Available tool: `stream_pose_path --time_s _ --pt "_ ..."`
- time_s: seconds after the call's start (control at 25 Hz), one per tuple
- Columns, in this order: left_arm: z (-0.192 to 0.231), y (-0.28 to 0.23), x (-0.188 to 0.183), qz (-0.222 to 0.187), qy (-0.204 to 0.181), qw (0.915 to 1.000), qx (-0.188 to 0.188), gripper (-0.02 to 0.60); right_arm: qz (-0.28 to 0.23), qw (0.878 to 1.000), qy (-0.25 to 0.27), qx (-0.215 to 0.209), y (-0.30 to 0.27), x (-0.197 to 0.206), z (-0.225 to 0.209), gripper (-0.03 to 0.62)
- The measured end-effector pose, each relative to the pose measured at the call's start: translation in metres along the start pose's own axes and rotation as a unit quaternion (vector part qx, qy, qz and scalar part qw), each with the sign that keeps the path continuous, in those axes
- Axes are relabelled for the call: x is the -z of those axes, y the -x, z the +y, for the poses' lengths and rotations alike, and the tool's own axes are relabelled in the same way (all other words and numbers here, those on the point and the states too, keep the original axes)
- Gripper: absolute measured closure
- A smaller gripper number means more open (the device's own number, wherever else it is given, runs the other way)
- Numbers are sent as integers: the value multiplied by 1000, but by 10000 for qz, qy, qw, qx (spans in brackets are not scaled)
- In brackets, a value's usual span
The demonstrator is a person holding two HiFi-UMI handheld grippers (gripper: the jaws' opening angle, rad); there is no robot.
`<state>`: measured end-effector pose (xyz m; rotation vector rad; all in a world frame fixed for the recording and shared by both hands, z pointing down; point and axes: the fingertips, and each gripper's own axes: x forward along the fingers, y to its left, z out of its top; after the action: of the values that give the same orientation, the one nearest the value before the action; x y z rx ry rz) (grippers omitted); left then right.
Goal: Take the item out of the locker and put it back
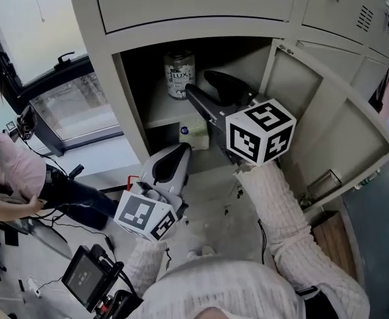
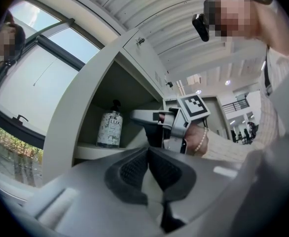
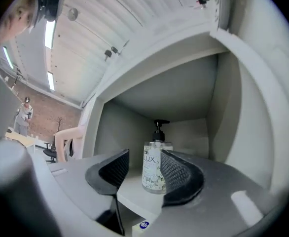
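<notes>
The right gripper [image 1: 204,85] reaches into the open beige metal locker [image 1: 125,98], jaws apart, with the clear pump bottle of white-flowered soap [image 3: 154,167] framed between them and upright on the upper shelf [image 1: 160,117]. No pad presses it. The left gripper [image 2: 148,152] hangs below the opening, jaws together and empty.

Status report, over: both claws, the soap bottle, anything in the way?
Left claw shut, empty, outside grey metal locker. Right claw open at clear plastic pump bottle, not gripped, upright on shelf. Nothing blocking.
</notes>
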<state>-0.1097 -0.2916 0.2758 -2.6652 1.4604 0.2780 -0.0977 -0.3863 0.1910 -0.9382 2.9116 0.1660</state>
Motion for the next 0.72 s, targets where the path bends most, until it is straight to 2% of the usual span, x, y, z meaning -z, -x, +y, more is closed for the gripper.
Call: stream_pose_path --time_s 0.08,0.24,0.4,0.72 --pt "-2 1 1 22 -2 10000 11 575 -258 9996 -111 -41 12 -3 5 436" --pt "-5 1 1 41 6 10000 58 575 -543 9982 -247 -9 34 -4 9 481" --pt "-7 1 -2 -41 8 10000 51 575 -737 9972 -142 17 55 -6 17 559" --pt "-9 8 -2 -192 -9 9998 -100 575 -1012 9946 -217 -18 85 14 36 594"
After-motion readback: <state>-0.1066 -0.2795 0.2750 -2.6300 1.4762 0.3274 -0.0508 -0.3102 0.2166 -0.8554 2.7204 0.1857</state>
